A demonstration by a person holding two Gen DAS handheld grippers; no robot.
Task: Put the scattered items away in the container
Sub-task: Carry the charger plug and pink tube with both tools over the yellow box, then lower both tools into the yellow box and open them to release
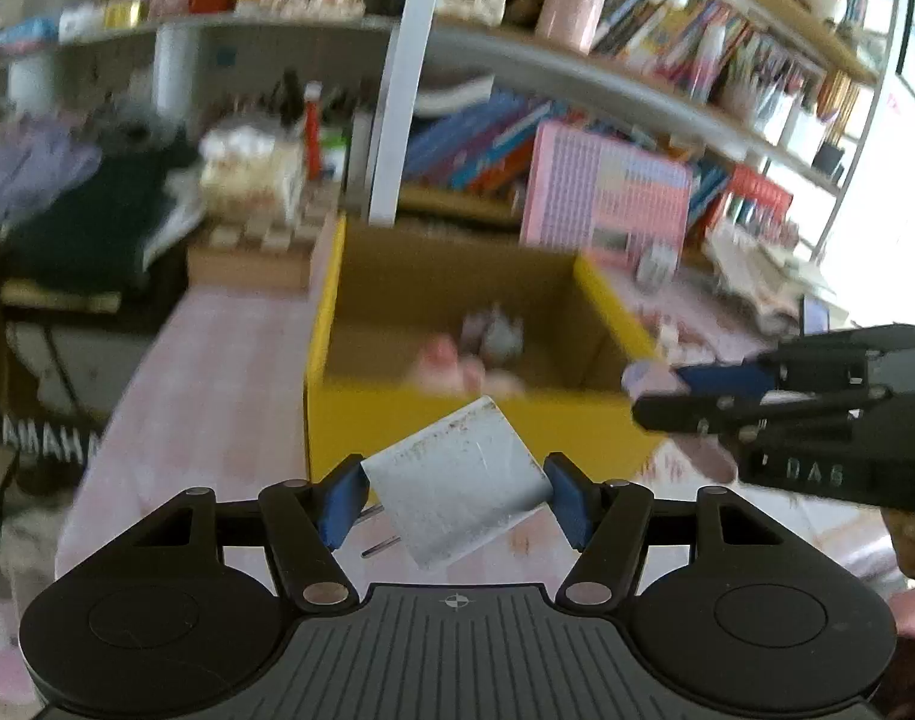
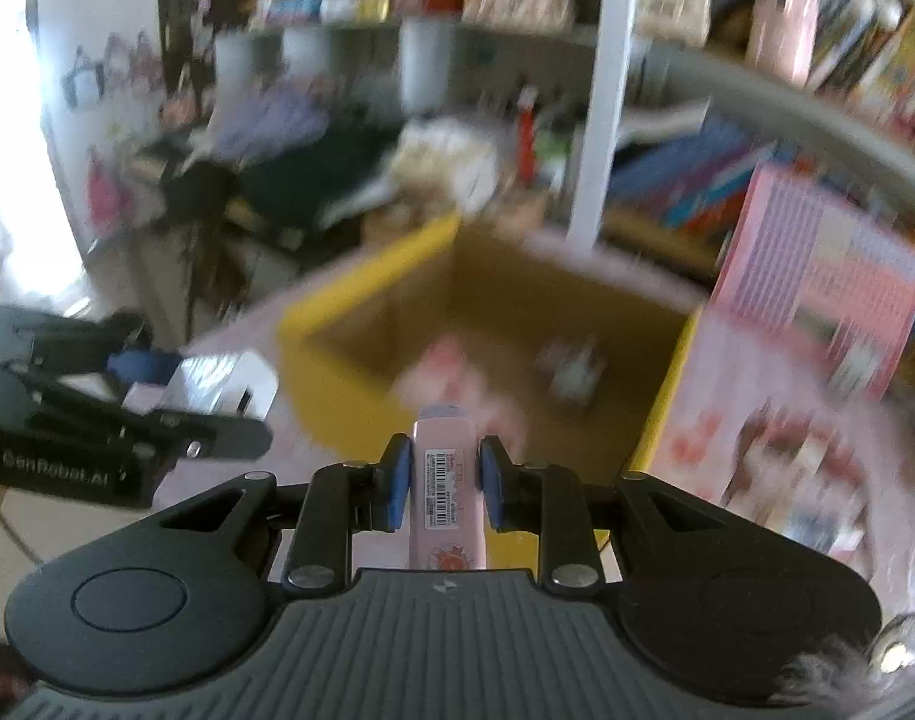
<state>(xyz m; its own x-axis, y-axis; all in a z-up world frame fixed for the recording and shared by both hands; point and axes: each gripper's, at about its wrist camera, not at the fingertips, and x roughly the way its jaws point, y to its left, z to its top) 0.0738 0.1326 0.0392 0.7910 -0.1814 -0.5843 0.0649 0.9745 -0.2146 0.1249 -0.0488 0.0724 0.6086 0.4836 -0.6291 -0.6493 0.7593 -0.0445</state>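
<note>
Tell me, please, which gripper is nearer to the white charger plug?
Left. The left gripper clamps the white charger plug between its pads; the right gripper holds a pink tube alongside, apart from the plug.

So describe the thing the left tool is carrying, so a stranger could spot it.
Find the yellow box on the pink table. Just before its near wall, the left tool grips a white plug adapter, tilted, two metal prongs poking out; the neighbouring tool's item is pink.
</note>
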